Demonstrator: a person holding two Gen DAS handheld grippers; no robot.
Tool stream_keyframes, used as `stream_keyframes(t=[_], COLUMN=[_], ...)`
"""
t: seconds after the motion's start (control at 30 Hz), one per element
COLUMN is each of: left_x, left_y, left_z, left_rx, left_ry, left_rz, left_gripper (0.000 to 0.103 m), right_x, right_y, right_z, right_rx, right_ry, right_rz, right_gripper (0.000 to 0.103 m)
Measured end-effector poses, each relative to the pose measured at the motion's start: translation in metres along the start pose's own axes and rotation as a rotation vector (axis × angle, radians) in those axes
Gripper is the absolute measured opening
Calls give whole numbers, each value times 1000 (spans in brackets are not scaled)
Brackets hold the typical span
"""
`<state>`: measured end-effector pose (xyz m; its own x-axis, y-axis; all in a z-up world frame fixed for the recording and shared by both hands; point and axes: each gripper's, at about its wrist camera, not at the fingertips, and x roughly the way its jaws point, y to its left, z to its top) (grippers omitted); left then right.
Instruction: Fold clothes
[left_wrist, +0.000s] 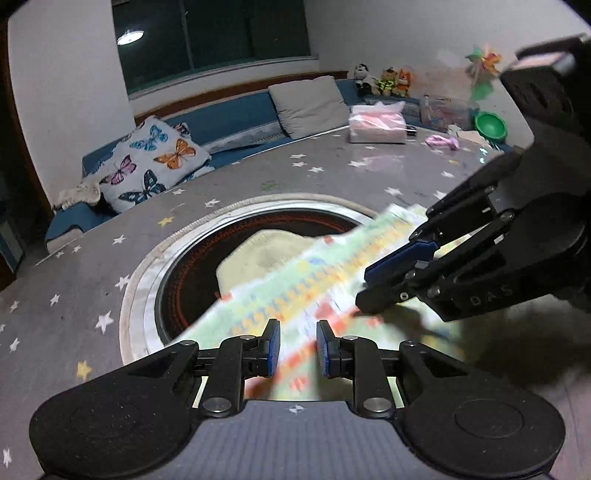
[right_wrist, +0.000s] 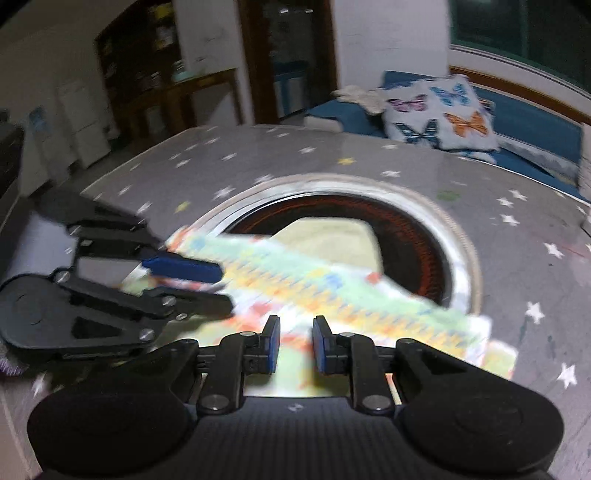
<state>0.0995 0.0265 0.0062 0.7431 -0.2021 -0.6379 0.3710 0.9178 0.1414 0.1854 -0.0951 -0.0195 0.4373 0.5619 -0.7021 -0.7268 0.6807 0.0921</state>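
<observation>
Both grippers hovered low over a grey star-printed table, each with a blurred pastel patterned garment running between its blue pads. Furthest left, the left gripper stood with its jaws only narrowly parted and the cloth passing through the gap; whether the pads actually pinched the fabric could not be told through the motion blur. Behind the garment, a round dark recess with a pale rim was sunk into the tabletop, and a cream folded cloth lay inside it. To the right, the right gripper likewise had a narrow gap with the same garment stretched across it, its hold equally unclear. A butterfly-print cushion rested on the blue bench beyond the table.
</observation>
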Motion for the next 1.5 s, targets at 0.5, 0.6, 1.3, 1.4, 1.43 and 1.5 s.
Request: stream_keyframes(t=[0.5, 0.6, 1.3, 1.4, 1.43, 1.5], left_x=[-47, -51, -57, -60, -61, -62], left_y=[1, 3, 9, 11, 13, 17], left_z=[-65, -67, -69, -69, -69, -69], left_rx=[-158, -183, -243, -250, -251, -264], left_ry=[-61, -62, -52, -52, -53, -50], left_rz=[90, 96, 76, 74, 80, 81], left_gripper=[25, 24, 24, 25, 25, 25], right_x=[-36, -48, -53, -39, -36, -42], right_y=[18, 11, -47, -60, -65, -67], right_z=[-56, -63, -37, -40, -43, -46], right_rx=[5, 18, 159, 207, 228, 247], right_ry=[-28, -13, -119, -85, -69, -72], right_rz=[-3, -25, -144, -167, -173, -172], right_gripper=[21, 21, 26, 24, 23, 24])
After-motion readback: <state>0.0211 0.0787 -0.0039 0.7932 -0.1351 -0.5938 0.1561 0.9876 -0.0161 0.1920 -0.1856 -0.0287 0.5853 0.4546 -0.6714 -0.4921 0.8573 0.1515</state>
